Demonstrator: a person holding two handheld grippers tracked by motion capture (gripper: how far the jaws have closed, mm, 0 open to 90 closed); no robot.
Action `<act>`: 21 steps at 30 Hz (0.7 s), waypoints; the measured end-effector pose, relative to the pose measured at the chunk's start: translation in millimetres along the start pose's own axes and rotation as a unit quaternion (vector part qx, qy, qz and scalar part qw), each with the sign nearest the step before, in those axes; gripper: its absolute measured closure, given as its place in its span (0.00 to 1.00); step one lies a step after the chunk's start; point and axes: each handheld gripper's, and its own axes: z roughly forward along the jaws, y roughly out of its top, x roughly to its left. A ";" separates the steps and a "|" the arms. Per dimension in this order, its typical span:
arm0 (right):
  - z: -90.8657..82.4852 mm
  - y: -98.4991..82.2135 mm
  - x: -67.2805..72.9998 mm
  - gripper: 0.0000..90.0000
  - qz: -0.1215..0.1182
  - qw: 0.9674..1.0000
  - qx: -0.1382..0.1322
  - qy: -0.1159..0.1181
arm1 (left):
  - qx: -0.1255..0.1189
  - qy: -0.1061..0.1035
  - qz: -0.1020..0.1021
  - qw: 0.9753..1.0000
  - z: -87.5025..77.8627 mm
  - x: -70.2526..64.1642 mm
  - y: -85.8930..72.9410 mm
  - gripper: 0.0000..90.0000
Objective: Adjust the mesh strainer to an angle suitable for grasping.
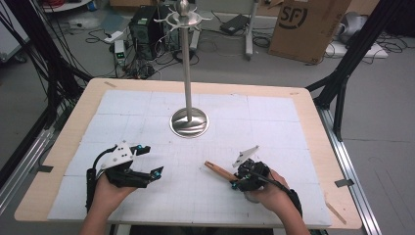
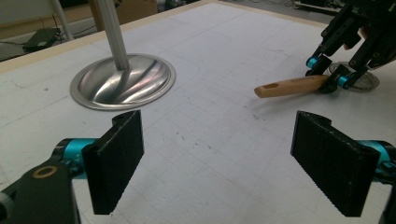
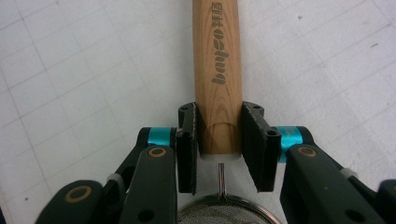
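Two hands hold grippers at the counter's (image 1: 313,147) near edge. Left gripper (image 1: 147,161), at 7 o'clock, gapes wide and empty. Right gripper (image 1: 236,179), at 5 o'clock, is clamped on a strainer's (image 3: 218,74) wooden handle, mesh apparently beneath the hand. Gripped near the handle's end, it could pivot or slip when lifted toward the stand (image 1: 189,122) at 12.

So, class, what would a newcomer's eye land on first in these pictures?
The tall metal stand with its round, shiny base, at the middle of the white mat. Nearer the person, the right tongs grip a wooden handle of a mesh strainer, while the left tongs gape open.
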 end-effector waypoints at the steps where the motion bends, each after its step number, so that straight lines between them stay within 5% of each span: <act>1: -0.1 -0.5 -0.2 0.76 0.002 1.000 -0.004 -0.002 | 0.000 0.000 0.000 1.000 -0.1 -0.1 0.0 0.20; 15: -10.5 0.6 0.5 0.76 0.005 0.999 -0.043 0.000 | -0.001 -0.002 0.001 1.000 -0.2 -0.3 0.0 0.20; 20: -7.7 3.1 1.8 0.76 0.002 1.000 -0.028 0.009 | 0.000 -0.002 0.002 1.000 -0.1 -0.3 -0.1 0.20; 21: -2.0 4.5 2.6 0.76 -0.002 1.000 -0.006 0.009 | 0.000 -0.002 0.002 1.000 0.0 -0.3 0.0 0.20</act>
